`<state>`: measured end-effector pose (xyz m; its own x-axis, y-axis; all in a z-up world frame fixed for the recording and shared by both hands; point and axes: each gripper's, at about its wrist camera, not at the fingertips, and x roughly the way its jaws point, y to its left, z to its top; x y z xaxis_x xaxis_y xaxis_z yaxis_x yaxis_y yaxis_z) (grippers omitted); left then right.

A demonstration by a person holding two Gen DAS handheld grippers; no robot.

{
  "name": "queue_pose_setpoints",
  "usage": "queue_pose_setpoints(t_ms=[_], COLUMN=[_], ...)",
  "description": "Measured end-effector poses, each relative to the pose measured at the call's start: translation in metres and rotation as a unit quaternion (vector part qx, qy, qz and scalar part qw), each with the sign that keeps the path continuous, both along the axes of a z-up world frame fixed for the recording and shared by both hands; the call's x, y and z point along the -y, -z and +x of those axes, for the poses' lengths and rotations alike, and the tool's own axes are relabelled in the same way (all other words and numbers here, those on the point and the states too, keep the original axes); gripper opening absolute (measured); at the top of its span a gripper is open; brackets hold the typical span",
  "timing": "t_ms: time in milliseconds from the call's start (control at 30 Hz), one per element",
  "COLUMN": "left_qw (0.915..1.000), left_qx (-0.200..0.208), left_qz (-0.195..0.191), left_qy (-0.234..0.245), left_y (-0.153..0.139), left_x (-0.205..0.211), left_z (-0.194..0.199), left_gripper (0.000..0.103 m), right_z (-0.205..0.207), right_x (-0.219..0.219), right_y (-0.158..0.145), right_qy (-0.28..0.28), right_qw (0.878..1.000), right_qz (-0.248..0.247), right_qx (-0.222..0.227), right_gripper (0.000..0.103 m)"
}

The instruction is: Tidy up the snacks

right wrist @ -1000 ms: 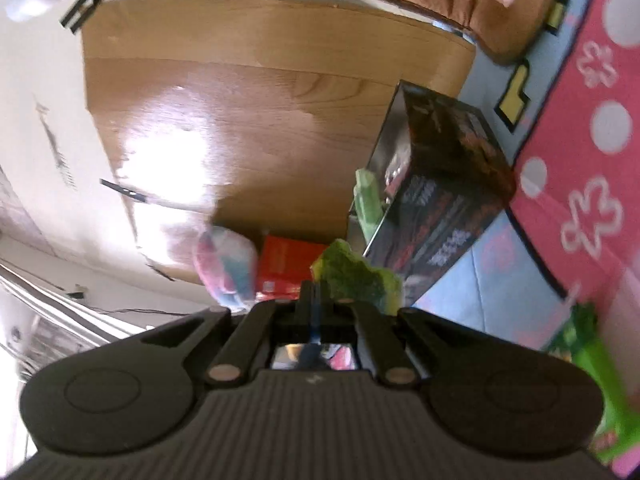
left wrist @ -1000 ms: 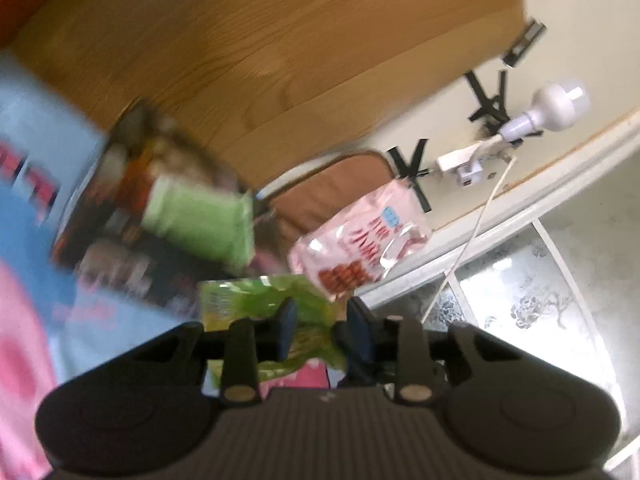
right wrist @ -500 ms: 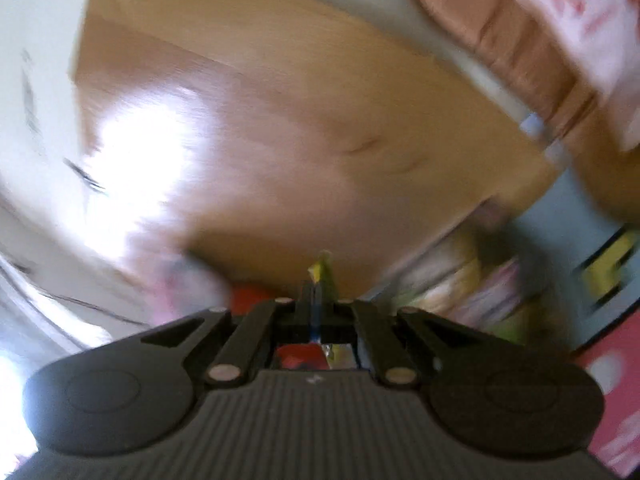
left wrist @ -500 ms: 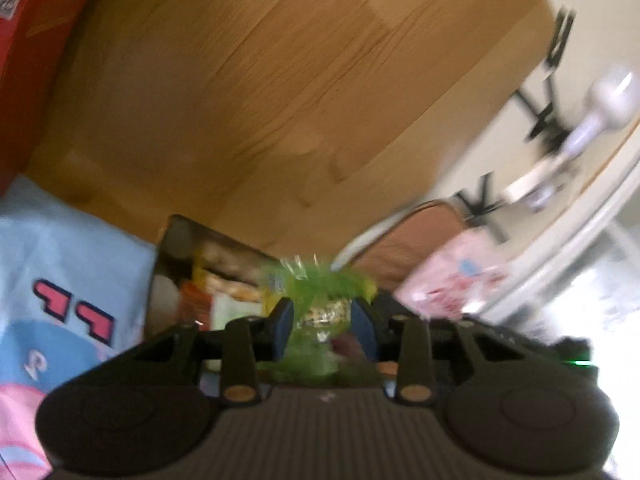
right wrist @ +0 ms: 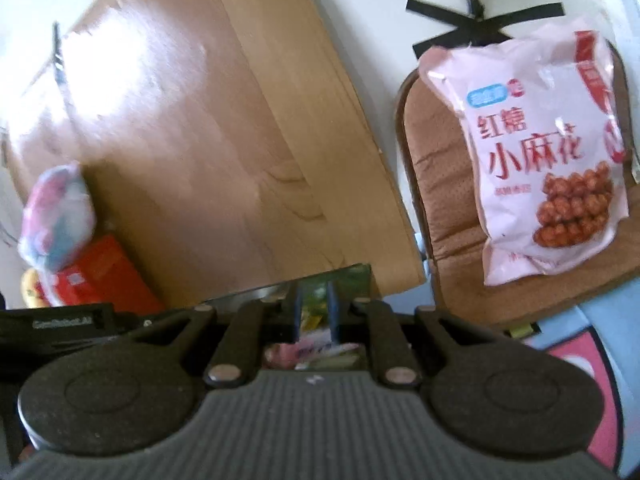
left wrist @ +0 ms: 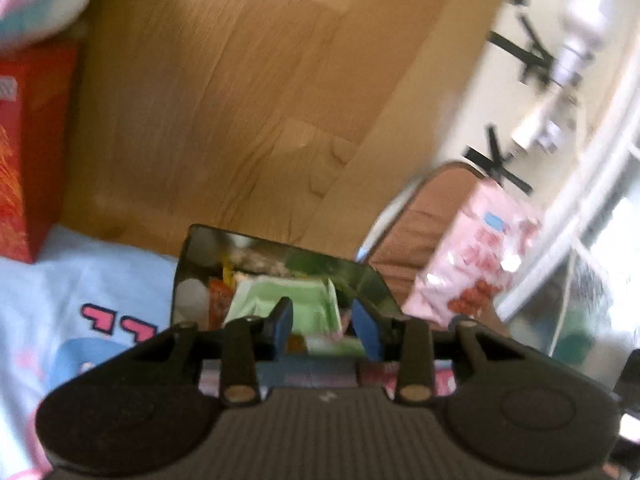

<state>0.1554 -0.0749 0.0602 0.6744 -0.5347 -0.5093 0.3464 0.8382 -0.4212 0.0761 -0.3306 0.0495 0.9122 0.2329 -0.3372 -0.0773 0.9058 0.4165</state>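
A dark box [left wrist: 280,276] of snacks sits just ahead of both grippers. The left gripper [left wrist: 322,322] hangs over it, jaws apart, empty. The right gripper [right wrist: 314,314] is narrowly parted, empty. A pink bag [right wrist: 548,160] lies on a brown cushion [right wrist: 444,208] to its right.

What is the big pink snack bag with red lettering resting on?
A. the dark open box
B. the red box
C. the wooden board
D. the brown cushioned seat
D: in the right wrist view the big pink snack bag lies on the brown cushioned seat, apart from the wooden board.
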Motion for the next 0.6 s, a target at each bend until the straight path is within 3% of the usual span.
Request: queue_pose_setpoints(t_ms=[33,100,233,400,467,600], left_qw=[0.9999,0.9994,0.9962,0.9860,0.9841,0.9862], left_qx=[0.006,0.006,-0.044,-0.122,-0.131,-0.123], left_qz=[0.008,0.018,0.024,-0.010,-0.009,0.000], left_qy=[0.008,0.030,0.072,0.113,0.120,0.111], left_y=[0.000,0.007,0.036,0.067,0.070,0.067], left_x=[0.000,0.001,0.014,0.028,0.032,0.028], left_z=[-0.013,-0.035,-0.060,-0.073,-0.079,-0.086], left_gripper=[0.034,0.035,0.034,0.034,0.034,0.036], right_z=[-0.014,-0.041,-0.086,-0.119,-0.125,-0.119], right_x=[0.002,0.006,0.010,0.027,0.021,-0.008], right_y=[0.003,0.012,0.040,0.069,0.072,0.075], right_qy=[-0.005,-0.013,-0.023,-0.012,-0.025,-0.061], right_qw=[1.000,1.000,0.997,0.995,0.994,0.988], right_qz=[0.000,-0.011,-0.044,-0.004,-0.019,-0.100], right_qx=[-0.002,-0.012,-0.056,-0.099,-0.101,-0.101], right_gripper=[0.030,0.040,0.040,0.041,0.041,0.076])
